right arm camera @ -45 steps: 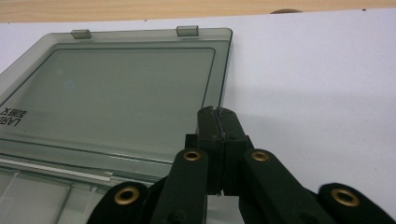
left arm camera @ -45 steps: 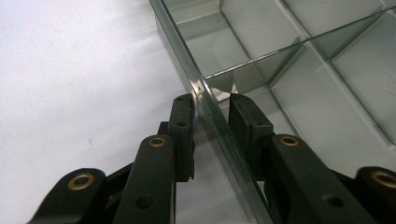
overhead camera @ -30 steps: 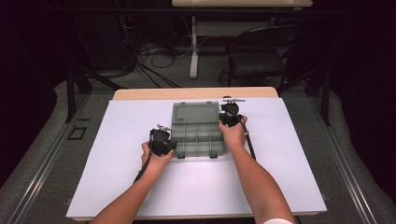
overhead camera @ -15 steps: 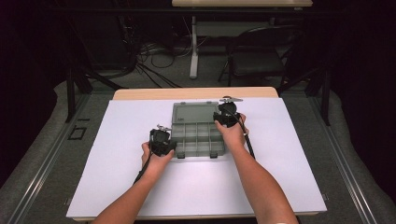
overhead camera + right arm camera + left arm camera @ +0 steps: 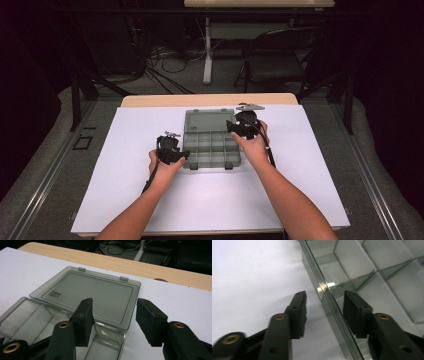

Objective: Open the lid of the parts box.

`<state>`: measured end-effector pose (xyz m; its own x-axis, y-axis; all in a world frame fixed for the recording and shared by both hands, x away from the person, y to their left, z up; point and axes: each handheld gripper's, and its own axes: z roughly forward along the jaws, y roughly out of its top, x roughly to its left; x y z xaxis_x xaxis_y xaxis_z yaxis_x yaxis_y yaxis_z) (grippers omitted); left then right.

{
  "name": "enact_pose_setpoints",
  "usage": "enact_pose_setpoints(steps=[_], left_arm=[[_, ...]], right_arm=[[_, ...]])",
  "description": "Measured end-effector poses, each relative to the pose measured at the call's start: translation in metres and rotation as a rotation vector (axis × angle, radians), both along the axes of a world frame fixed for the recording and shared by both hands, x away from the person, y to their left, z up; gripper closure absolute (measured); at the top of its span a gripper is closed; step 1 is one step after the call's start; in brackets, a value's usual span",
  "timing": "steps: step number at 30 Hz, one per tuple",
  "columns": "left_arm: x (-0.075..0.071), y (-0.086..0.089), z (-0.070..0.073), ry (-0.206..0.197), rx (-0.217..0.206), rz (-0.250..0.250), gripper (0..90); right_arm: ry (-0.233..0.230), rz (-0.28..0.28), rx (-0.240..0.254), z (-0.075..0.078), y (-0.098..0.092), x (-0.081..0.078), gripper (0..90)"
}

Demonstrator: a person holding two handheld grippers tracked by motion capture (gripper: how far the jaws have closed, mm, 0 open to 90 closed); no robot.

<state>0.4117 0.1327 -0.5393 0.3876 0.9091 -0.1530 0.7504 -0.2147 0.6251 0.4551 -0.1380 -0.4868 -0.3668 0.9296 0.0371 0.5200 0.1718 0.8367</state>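
Organizer box (image 5: pixel 211 142), clear, lid laid flat open, lay at frame centre; left gripper (image 5: pixel 172 150) straddled its left wall (image 5: pixel 329 302), jaws just parted, pads off; right gripper (image 5: pixel 243 125) hovered above lid (image 5: pixel 92 296), jaws just spread, nothing between; risk: straddling jaw could catch wall and drag box.

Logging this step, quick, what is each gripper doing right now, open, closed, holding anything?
Left gripper: jaws just opening, astride the compartment box's side wall, pads clear of it.
Right gripper: jaws just opening, empty, above the opened lid.

Organizer box (image 5: pixel 372 272) cut off by frame edges; lid (image 5: pixel 87 296) label unreadable.
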Motion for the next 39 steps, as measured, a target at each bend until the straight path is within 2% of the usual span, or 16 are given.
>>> enact_pose_setpoints(steps=[4,6,10,12,13,14,16,18,20,23,25,28,30,35,39], left_arm=[[-0.002,0.006,0.013,-0.022,-0.04,-0.019,41.0],[-0.005,0.009,0.02,-0.045,-0.062,-0.028,36.7],[-0.01,0.015,0.033,-0.083,-0.107,-0.036,36.2],[-0.013,0.019,0.038,-0.1,-0.153,-0.065,37.1],[-0.014,0.021,0.039,-0.132,-0.154,-0.087,37.1],[-0.016,0.022,0.042,-0.16,-0.138,-0.101,36.9],[-0.02,0.026,0.046,-0.189,-0.121,-0.119,36.3],[-0.025,0.03,0.05,-0.19,-0.133,-0.139,35.8],[-0.031,0.035,0.052,-0.197,-0.17,-0.156,35.8],[-0.039,0.041,0.053,-0.204,-0.164,-0.183,31.9],[-0.044,0.045,0.053,-0.23,-0.165,-0.203,27.3],[-0.052,0.05,0.055,-0.251,-0.184,-0.233,18.9],[-0.058,0.053,0.055,-0.27,-0.16,-0.244,15.7],[-0.066,0.065,0.049,-0.289,-0.157,-0.258,12.4],[-0.072,0.073,0.043,-0.29,-0.166,-0.266,6.4]], right_arm=[[-0.025,0.038,-0.021,0.008,0.0,-0.013,44.7],[-0.033,0.055,-0.023,0.012,-0.001,-0.02,41.8],[-0.05,0.092,0.009,0.017,-0.007,-0.032,35.9],[-0.069,0.101,-0.014,0.019,-0.009,-0.039,31.8],[-0.079,0.109,-0.024,0.02,-0.01,-0.042,30.6],[-0.089,0.112,-0.028,0.021,-0.011,-0.045,29.8],[-0.084,0.129,-0.029,0.022,-0.014,-0.051,26.1],[-0.093,0.146,-0.027,0.023,-0.017,-0.058,24.0],[-0.114,0.164,-0.049,0.023,-0.019,-0.068,20.5],[-0.139,0.178,-0.085,0.02,-0.022,-0.081,14.5],[-0.147,0.189,-0.076,0.018,-0.025,-0.089,12.4],[-0.139,0.191,-0.058,0.013,-0.029,-0.098,2.4],[-0.137,0.193,-0.041,0.01,-0.034,-0.103,1.7],[-0.141,0.167,0.019,0.003,-0.05,-0.117,0.0],[-0.145,0.126,0.009,-0.003,-0.062,-0.13,0.3]])
